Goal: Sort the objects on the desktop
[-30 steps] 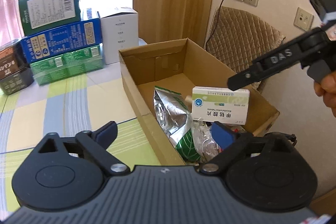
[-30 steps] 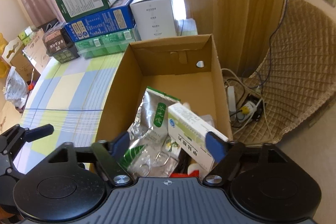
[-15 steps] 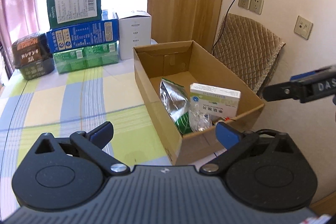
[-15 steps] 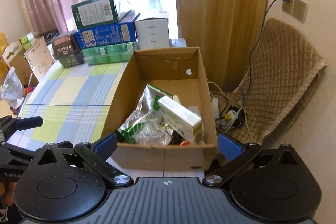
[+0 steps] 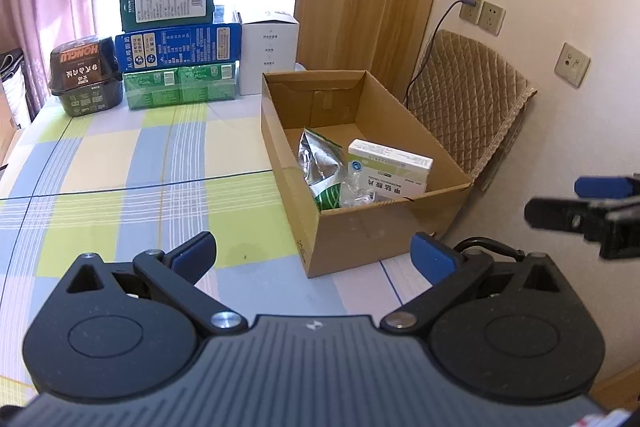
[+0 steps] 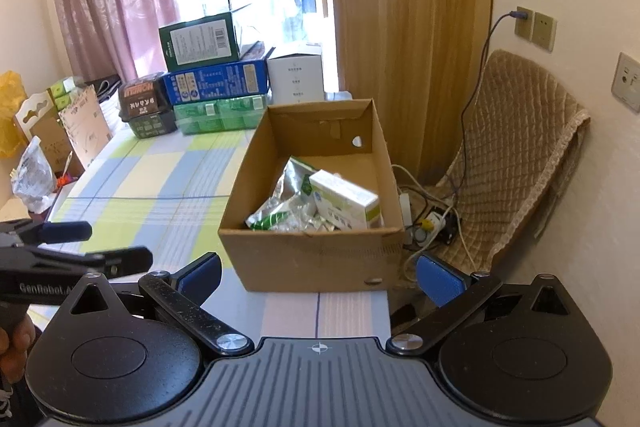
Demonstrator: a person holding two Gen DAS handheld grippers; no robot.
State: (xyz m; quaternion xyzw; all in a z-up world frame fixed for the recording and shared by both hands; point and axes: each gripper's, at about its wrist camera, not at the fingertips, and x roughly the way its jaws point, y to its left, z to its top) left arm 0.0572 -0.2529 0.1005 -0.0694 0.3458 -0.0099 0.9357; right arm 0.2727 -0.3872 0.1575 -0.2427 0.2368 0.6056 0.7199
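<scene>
Both tools (image 5: 314,255) (image 6: 318,277) gape empty; the medicine box (image 5: 390,171) lies lengthwise across the cardboard box (image 5: 380,231).

Cardboard box (image 5: 384,231) on surface (image 5: 132,163), at its right edge. Medicine carton (image 5: 390,173) and foil pouch (image 5: 318,163) inside. Stacked packages (image 5: 178,59) behind-left. Chair (image 5: 464,99) right of box.
</scene>
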